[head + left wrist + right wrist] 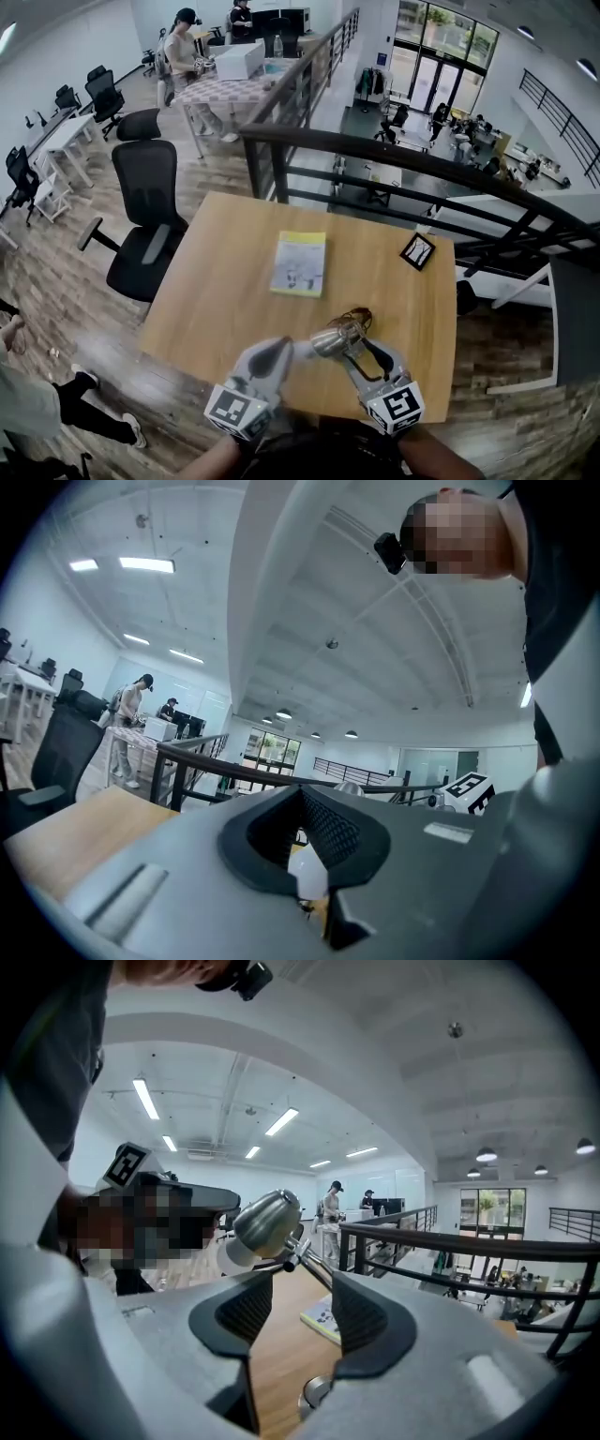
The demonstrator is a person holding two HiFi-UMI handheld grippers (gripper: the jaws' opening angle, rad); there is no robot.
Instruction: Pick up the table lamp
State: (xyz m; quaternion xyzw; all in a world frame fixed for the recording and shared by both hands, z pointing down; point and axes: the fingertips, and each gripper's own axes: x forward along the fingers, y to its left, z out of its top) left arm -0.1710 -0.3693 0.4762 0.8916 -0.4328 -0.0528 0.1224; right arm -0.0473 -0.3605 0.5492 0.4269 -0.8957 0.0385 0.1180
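Observation:
The table lamp [330,341] stands near the front edge of the wooden table [216,281]. It has a brushed metal head [267,1225] and a thin jointed arm. In the left gripper view the lamp's white bulb end [309,874] sits wedged between the dark pads of my left gripper [302,817]. The head view shows that gripper [281,352] at the head's left end, pointing level. My right gripper [292,1312] is open, its jaws wide on either side of the lamp's arm [309,1269] without touching it. From above it [364,352] sits just right of the head.
A yellow book [299,263] lies mid-table, and a small black frame [417,250] is at the far right. A dark railing [375,150] runs behind the table. A black office chair [145,225] stands to the left. People work at a distant table.

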